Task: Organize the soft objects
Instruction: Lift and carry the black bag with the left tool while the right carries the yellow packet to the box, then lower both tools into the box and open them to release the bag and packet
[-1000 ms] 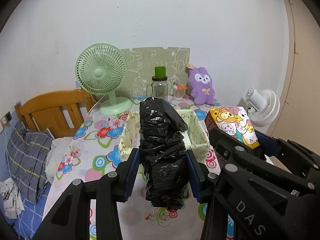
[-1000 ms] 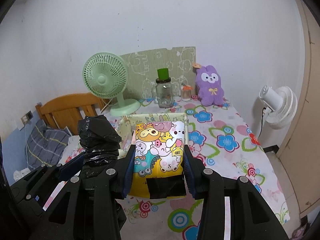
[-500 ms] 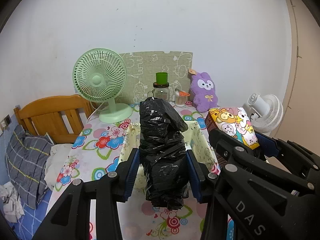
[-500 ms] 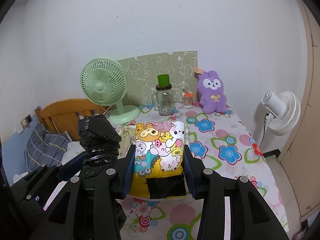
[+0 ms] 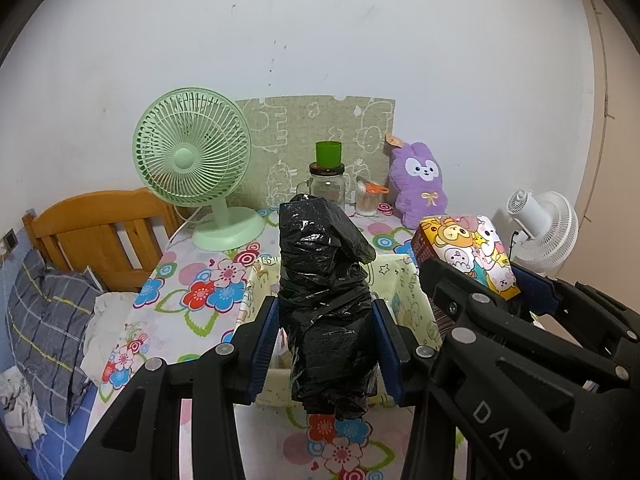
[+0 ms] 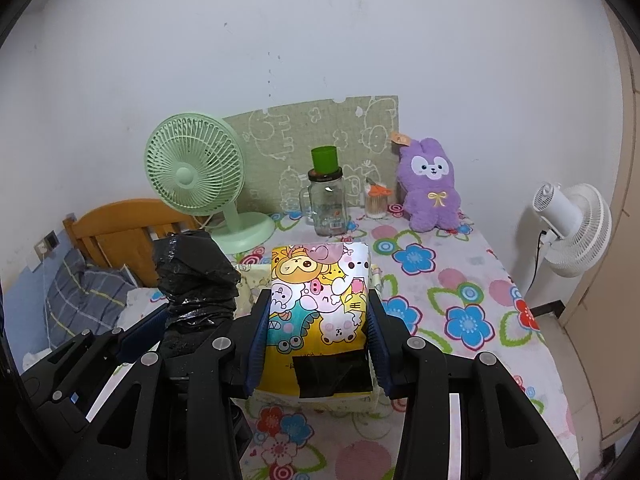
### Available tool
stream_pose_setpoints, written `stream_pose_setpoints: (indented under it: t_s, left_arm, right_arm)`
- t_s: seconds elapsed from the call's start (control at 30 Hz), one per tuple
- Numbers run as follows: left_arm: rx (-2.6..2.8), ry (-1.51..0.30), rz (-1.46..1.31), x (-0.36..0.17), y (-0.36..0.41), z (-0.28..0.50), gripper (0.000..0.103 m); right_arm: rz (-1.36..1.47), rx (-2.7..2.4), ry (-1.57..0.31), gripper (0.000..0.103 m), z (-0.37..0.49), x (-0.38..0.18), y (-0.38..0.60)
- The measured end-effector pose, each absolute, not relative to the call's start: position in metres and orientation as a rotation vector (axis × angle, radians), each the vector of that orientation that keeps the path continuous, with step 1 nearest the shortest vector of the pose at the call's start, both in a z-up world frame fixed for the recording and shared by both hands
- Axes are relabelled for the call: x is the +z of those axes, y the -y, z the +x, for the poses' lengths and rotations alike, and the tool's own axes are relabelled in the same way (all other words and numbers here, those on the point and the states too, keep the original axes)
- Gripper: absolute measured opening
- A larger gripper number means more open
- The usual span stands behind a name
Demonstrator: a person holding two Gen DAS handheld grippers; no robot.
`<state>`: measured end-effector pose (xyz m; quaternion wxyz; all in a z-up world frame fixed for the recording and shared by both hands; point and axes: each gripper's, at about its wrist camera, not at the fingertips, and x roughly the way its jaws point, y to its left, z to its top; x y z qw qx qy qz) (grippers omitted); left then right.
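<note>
My left gripper (image 5: 326, 344) is shut on a crumpled black plastic bag bundle (image 5: 324, 304), held upright above a pale yellow fabric storage box (image 5: 408, 292) on the flowered table. My right gripper (image 6: 316, 344) is shut on a soft pack printed with cartoon animals (image 6: 318, 312), with a black tape patch at its lower end. The right gripper's pack (image 5: 468, 252) shows at the right of the left wrist view. The black bundle (image 6: 194, 280) shows at the left of the right wrist view. Most of the box (image 6: 250, 280) is hidden behind both loads.
At the back of the table (image 6: 460, 280) stand a green desk fan (image 6: 196, 184), a glass jar with a green cup on top (image 6: 326, 200), a small cotton-swab jar (image 6: 378, 200) and a purple plush bunny (image 6: 432, 184). A wooden bed frame (image 5: 96, 232) is left, a white fan (image 6: 572, 228) right.
Both grippers have moved forward over the table with their loads still gripped; the fan, jar and bunny look closer and the box now lies right beneath the loads.
</note>
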<state>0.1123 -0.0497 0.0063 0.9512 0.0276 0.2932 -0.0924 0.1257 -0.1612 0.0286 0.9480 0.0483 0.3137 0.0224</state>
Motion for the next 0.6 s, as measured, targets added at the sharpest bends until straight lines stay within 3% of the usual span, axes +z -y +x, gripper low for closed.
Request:
stream_pose_setpoints:
  t_s: [0.6]
  left_arm:
    - [-0.18,-0.664,0.027,-0.021,0.046,0.17,0.047]
  right_arm:
    - [0.114,0.058,-0.703,0.047,0.186,-0.004,0.16]
